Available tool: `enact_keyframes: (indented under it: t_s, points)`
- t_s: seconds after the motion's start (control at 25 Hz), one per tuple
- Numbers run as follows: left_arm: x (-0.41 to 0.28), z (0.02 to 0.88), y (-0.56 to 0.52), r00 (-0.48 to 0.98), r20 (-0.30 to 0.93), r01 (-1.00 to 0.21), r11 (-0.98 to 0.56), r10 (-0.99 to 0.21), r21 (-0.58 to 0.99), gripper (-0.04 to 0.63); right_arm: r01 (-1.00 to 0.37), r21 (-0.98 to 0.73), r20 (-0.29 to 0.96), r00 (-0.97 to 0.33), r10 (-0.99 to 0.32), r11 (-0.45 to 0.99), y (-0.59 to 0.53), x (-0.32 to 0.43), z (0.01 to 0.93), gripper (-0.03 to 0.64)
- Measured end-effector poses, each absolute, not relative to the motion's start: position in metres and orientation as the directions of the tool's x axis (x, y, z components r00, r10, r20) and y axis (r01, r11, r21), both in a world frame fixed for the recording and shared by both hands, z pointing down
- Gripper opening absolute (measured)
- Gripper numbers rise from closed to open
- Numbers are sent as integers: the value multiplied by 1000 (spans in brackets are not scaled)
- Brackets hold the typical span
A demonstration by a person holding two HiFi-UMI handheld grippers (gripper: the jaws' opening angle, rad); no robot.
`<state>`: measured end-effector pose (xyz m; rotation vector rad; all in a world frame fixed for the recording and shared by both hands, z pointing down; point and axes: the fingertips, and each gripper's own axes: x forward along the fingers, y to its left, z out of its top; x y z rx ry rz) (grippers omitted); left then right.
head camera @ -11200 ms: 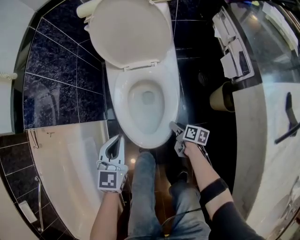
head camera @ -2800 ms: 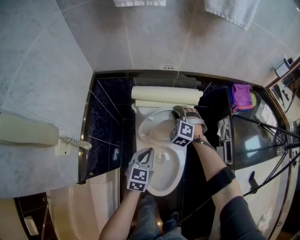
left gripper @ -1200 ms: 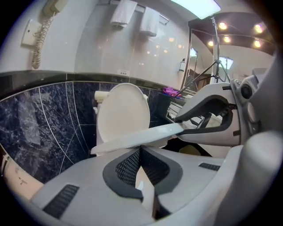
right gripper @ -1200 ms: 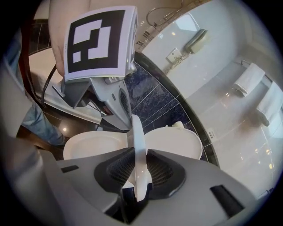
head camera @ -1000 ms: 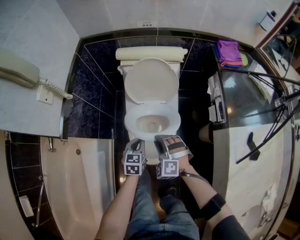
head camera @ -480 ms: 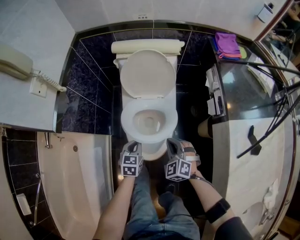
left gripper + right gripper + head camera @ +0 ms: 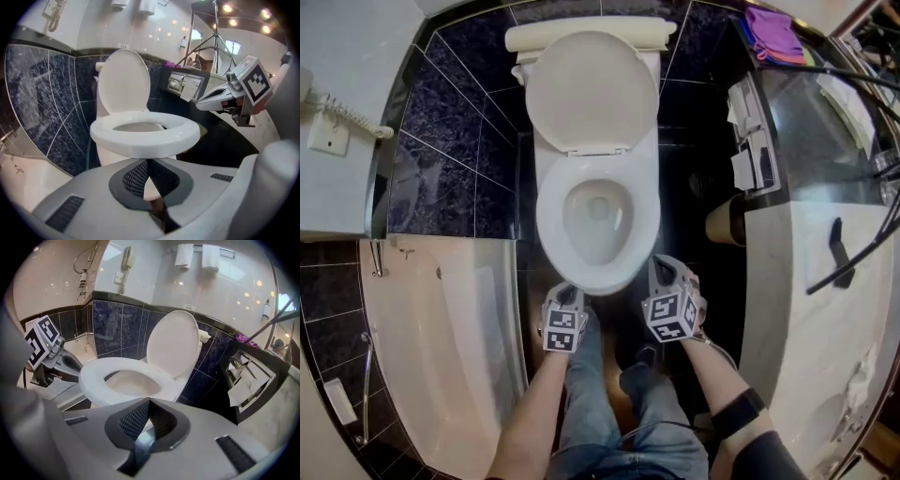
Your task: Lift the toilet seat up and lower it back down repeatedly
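Note:
The white toilet seat (image 7: 551, 220) lies flat on the bowl, and the lid (image 7: 591, 89) stands upright against the tank. My left gripper (image 7: 565, 298) hovers just before the bowl's front rim, shut with nothing in it. At the bowl's front right, my right gripper (image 7: 666, 277) is also shut and empty. In the left gripper view the seat (image 7: 145, 131) is a short way ahead of the closed left gripper (image 7: 147, 176), with the right gripper (image 7: 234, 91) at the right. In the right gripper view the seat (image 7: 93, 376) lies ahead of the right gripper (image 7: 149, 416).
A bathtub (image 7: 441, 347) runs along the left. To the right is a black counter with paper holders (image 7: 750, 141) and a marble vanity top (image 7: 825, 309). Dark tiled floor (image 7: 450, 150) surrounds the toilet. The person's legs (image 7: 600, 403) are below the grippers.
The head view has dropped closer to the toilet. My right gripper has shifted from the bowl's front to its front right side. The seat and lid have not moved.

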<state>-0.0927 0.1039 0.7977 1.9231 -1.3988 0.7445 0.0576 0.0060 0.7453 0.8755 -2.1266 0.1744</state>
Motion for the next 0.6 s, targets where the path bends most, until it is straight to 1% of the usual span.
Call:
enact_keyframes:
  t_s: [0.16, 0.32, 0.4, 0.48, 0.6]
  points:
    - [-88, 847, 122, 271, 785, -956, -253, -557, 150, -9, -677, 116, 750, -421, -511, 727, 18, 64, 788, 18]
    - [-86, 891, 134, 254, 814, -959, -245, -523, 142, -11, -721, 61, 769, -406, -493, 691, 25, 71, 829, 18]
    - [-86, 912, 143, 243, 840, -960, -242, -485, 138, -11, -736, 43, 778, -400, -485, 676, 27, 74, 843, 18]
    - [-86, 926, 155, 235, 862, -961, -240, -449, 138, -11, -749, 28, 784, -394, -479, 661, 28, 78, 853, 18]
    - [-89, 931, 163, 227, 863, -964, -234, -451, 131, -9, -756, 18, 791, -389, -471, 655, 29, 82, 862, 17]
